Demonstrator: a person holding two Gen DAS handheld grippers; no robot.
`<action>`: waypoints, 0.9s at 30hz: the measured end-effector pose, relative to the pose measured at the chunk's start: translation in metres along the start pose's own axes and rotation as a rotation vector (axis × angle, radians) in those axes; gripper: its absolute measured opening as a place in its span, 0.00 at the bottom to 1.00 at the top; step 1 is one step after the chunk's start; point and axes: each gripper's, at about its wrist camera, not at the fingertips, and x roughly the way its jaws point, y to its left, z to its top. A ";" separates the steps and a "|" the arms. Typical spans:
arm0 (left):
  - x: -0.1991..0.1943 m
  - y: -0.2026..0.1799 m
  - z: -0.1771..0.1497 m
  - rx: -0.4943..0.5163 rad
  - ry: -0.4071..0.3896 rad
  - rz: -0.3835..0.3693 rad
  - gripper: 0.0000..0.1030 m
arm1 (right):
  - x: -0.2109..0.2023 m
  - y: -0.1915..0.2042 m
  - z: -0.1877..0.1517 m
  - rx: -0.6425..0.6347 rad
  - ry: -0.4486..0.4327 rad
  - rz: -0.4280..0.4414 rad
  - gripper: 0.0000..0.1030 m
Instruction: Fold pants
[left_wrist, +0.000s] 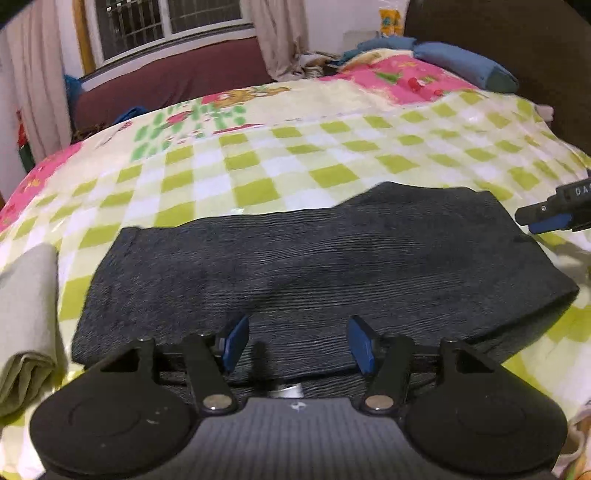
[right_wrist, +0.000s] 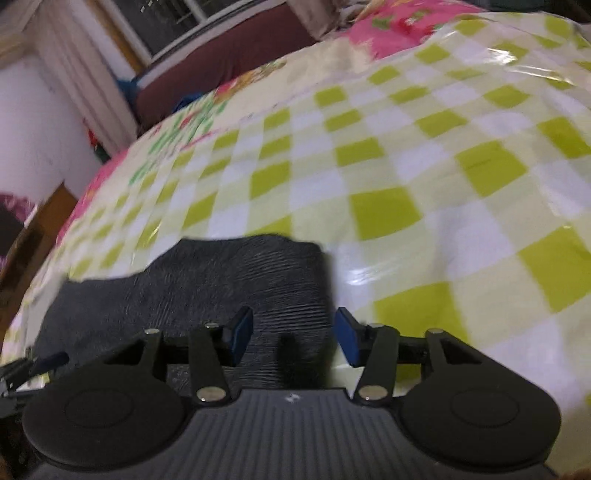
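A: How far along do the pants (left_wrist: 295, 266) look?

B: They lie as a long dark band across the lower middle of the left wrist view, flat on the checked bedspread (left_wrist: 332, 155). The outline is one leg wide, so the legs seem already laid one over the other (a judgement from the shape, since no seam is clear). The cloth is smooth and ribbed, with no loose flap standing up.

A: So what is left?

B: Probably the shortening folds, bringing one end over toward the other. The band still runs nearly the full width of the frame, so the task reads as partway done, not finished.

A: And the left gripper (left_wrist: 297, 341)?

B: It sits at the bottom centre of its own view, above the near edge of the pants. Its blue pads (left_wrist: 236, 341) stand about half apart with only flat cloth showing between them; nothing is pinched.

A: The right gripper (right_wrist: 293, 339)?

B: Also about half open and empty. In its own view the right-hand end of the pants fills the lower left, and the edge of the cloth runs up between the two pads, so one pad (right_wrist: 242, 338) is over fabric and the other over bedspread. Whether either pad touches the cloth cannot be told through the blur. It also shows at the right edge of the left wrist view, just beside that end of the pants.

A: Anything else on the bed?

B: A folded pale cloth (left_wrist: 29, 317) at the lower left of the left wrist view, apart from the pants
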 end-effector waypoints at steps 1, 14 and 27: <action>0.002 -0.007 0.002 0.007 0.012 -0.011 0.69 | 0.001 -0.006 -0.002 0.030 0.034 0.051 0.50; 0.026 -0.071 0.013 0.110 0.104 -0.056 0.69 | 0.020 -0.029 -0.016 0.292 0.086 0.240 0.59; 0.041 -0.101 0.028 0.167 0.128 -0.069 0.69 | 0.044 -0.042 -0.018 0.413 0.136 0.372 0.48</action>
